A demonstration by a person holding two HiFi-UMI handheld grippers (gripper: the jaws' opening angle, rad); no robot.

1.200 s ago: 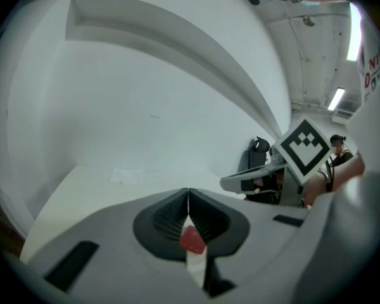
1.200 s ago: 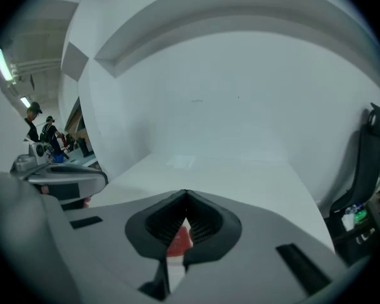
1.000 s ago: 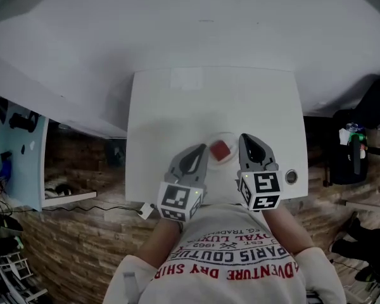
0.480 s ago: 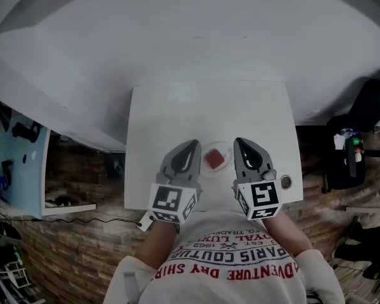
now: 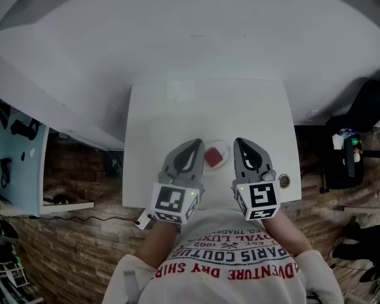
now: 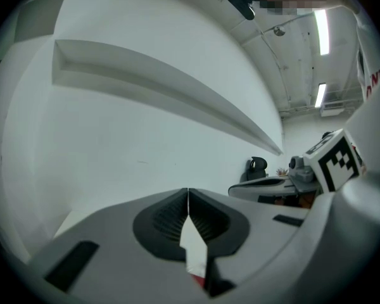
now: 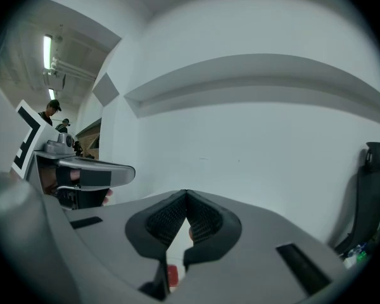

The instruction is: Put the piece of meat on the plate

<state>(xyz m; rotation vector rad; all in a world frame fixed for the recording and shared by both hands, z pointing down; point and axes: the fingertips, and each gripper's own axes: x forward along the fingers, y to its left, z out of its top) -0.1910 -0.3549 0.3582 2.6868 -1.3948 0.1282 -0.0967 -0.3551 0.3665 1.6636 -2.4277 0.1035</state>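
Meat (image 5: 213, 158) sits on the plate (image 5: 226, 147), right between our left tool (image 5: 194, 144) and right tool (image 5: 240, 142), both clenched empty; the left looks nearer.

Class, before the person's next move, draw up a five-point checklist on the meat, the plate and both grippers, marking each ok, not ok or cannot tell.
1. The piece of meat lies on the plate: ok.
2. The plate stands wholly on the table: ok.
3. The left gripper is empty: ok, jaws together on nothing.
4. The right gripper is empty: ok, jaws together on nothing.
5. Both grippers are clear of the plate: ok, one at each side, neither appears to touch it.
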